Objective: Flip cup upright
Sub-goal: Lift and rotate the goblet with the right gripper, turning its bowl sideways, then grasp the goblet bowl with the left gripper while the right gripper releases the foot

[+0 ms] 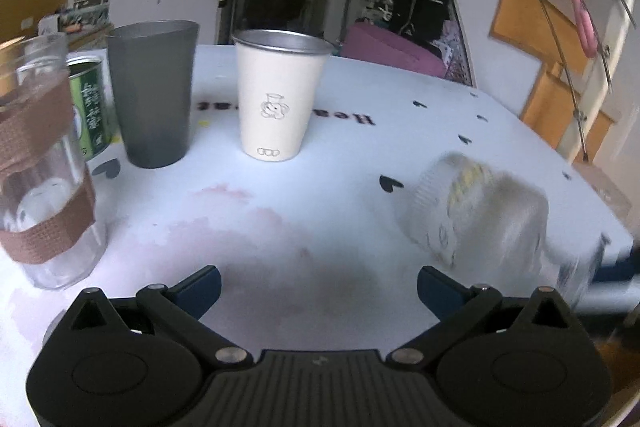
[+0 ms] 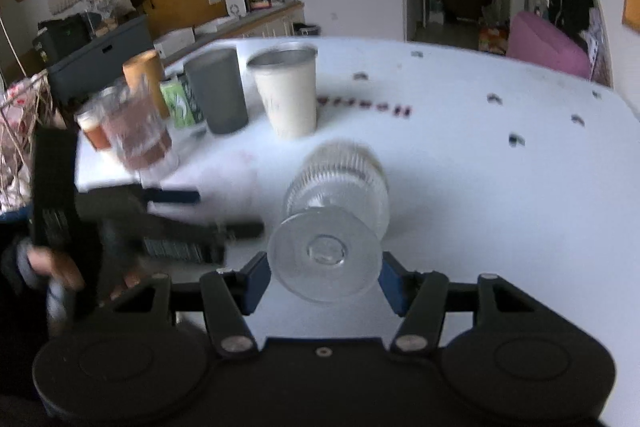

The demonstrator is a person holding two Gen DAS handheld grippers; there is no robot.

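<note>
I see the ribbed glass cup [image 2: 336, 195] lying on its side at frame centre, between my right gripper [image 2: 322, 281] jaws; whether they clench it, I cannot tell. Left gripper [image 1: 319, 287] jaws are spread, empty. Behind, upper left on the tabletop [image 2: 500, 187], stand the cream cup [image 2: 288, 95] and grey tumbler [image 2: 218, 93].

Motion blur smears the ribbed glass cup [image 1: 476, 211] and the left gripper [image 2: 224, 211], hiding its jaws.

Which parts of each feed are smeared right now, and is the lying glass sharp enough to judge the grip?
Left wrist view: the ribbed glass on its side is badly motion-smeared, while the white cup and grey cup stay fairly crisp. Right wrist view: the whole frame is soft, the left gripper most of all; the glass base sits between the right gripper's fingers, but contact is unclear.
</note>
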